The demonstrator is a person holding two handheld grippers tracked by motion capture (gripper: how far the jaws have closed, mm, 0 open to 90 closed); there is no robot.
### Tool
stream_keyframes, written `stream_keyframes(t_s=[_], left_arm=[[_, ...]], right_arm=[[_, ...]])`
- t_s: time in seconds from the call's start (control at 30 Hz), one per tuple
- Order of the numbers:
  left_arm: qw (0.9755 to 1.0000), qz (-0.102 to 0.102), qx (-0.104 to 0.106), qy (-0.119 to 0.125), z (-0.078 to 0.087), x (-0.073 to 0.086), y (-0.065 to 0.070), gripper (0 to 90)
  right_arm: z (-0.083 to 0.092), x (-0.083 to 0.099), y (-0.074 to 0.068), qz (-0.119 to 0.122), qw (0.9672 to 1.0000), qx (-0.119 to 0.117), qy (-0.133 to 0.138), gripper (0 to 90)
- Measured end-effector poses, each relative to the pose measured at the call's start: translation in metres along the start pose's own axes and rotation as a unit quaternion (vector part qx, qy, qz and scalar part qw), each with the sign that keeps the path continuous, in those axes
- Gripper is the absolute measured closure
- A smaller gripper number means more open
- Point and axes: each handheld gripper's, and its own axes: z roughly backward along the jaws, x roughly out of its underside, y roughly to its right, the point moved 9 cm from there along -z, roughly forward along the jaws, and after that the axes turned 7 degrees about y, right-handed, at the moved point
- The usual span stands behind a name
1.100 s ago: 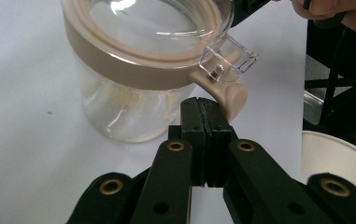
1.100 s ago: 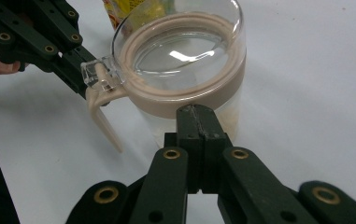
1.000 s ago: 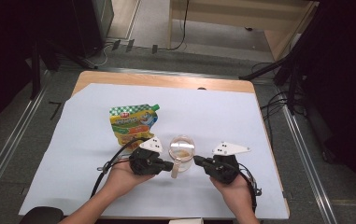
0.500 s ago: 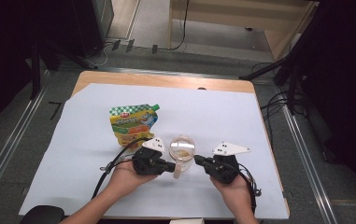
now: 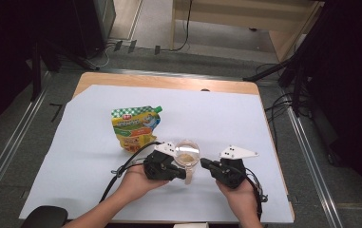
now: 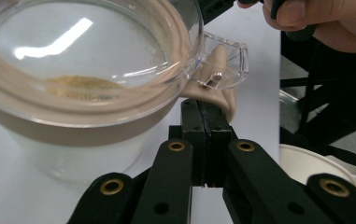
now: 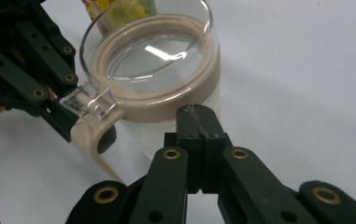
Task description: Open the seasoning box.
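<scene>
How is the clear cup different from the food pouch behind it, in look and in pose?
The clear cup is see-through with a beige band and handle; the food pouch is opaque, printed in green, yellow and orange. The cup stands upright between the two claws; the pouch is farther back, apart from them. The cup shows a little brownish powder inside; the pouch's content is hidden. Both rest on the white sheet.

My wooden table (image 5: pixel 121 78) carries a white sheet (image 5: pixel 226 118) over nearly its whole top. On the sheet: a green-and-yellow spouted pouch (image 5: pixel 135 126) lying flat, and near it a lidded clear cup (image 5: pixel 186 156), apparently resting on the sheet.
</scene>
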Motion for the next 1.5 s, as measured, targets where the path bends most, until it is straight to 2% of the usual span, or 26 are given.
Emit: stream_keyframes(t_s=[0.03, 0.17, 0.27, 0.3, 0.33, 0.47, 0.53, 0.6, 0.67, 0.77, 0.8, 0.83, 0.9, 1.17, 1.43, 1.5], left_arm=[[0.9999, 0.005, 0.005, -0.007, 0.007, 0.001, -0.001, 90.0], [0.9999, 0.012, 0.006, -0.005, 0.017, 0.001, -0.002, 88.1], [0.9999, 0.016, -0.004, 0.001, 0.028, 0.001, -0.007, 86.2], [0.9998, 0.018, -0.007, 0.005, 0.031, 0.001, -0.008, 86.2], [0.9998, 0.015, -0.012, 0.006, 0.035, 0.0, -0.01, 84.3], [0.9996, 0.01, -0.025, 0.009, 0.046, 0.0, -0.018, 78.9], [0.9988, 0.011, -0.043, 0.021, 0.051, -0.001, -0.027, 71.2], [0.9985, 0.012, -0.047, 0.025, 0.052, -0.001, -0.028, 70.5], [0.9983, 0.01, -0.049, 0.028, 0.053, -0.001, -0.029, 67.6], [0.9982, 0.011, -0.051, 0.029, 0.053, -0.001, -0.03, 64.0], [0.9982, 0.012, -0.051, 0.029, 0.053, -0.001, -0.031, 63.8], [0.9981, 0.012, -0.053, 0.029, 0.053, -0.001, -0.031, 62.7], [0.9979, 0.011, -0.054, 0.034, 0.054, -0.001, -0.033, 60.8], [0.9977, 0.005, -0.055, 0.039, 0.054, -0.001, -0.032, 56.4], [0.9974, -0.002, -0.059, 0.04, 0.054, -0.001, -0.032, 52.9], [0.9974, -0.002, -0.06, 0.04, 0.053, -0.001, -0.032, 52.7]], right_arm=[[0.002, 0.0, -0.001, 0.001, 1.0, 0.0, -0.001, 90.0], [0.01, -0.001, -0.006, 0.003, 1.0, 0.001, 0.007, 90.0], [0.017, -0.004, -0.015, 0.002, 0.9998, 0.002, 0.021, 90.0], [0.017, -0.004, -0.015, 0.002, 0.9998, 0.002, 0.021, 90.0], [0.019, -0.002, -0.022, -0.001, 0.9998, 0.0, 0.021, 90.0], [0.02, 0.004, -0.035, 0.007, 0.9998, -0.007, 0.018, 90.0], [0.016, 0.008, -0.046, 0.021, 0.9996, -0.015, 0.014, 90.0], [0.014, 0.009, -0.05, 0.024, 0.9994, -0.02, 0.014, 90.0], [0.009, 0.01, -0.059, 0.031, 0.9988, -0.037, 0.006, 90.0], [0.004, 0.012, -0.065, 0.033, 0.9983, -0.047, -0.003, 90.0], [-0.002, 0.015, -0.072, 0.035, 0.9977, -0.058, -0.008, 90.0], [-0.005, 0.016, -0.074, 0.039, 0.9974, -0.059, -0.01, 90.0], [-0.011, 0.017, -0.076, 0.045, 0.9973, -0.056, -0.013, 90.0], [-0.022, 0.02, -0.074, 0.041, 0.9974, -0.056, -0.021, 90.0], [-0.019, 0.021, -0.069, 0.036, 0.9976, -0.053, -0.027, 90.0], [-0.017, 0.021, -0.061, 0.032, 0.9982, -0.044, -0.027, 90.0]])
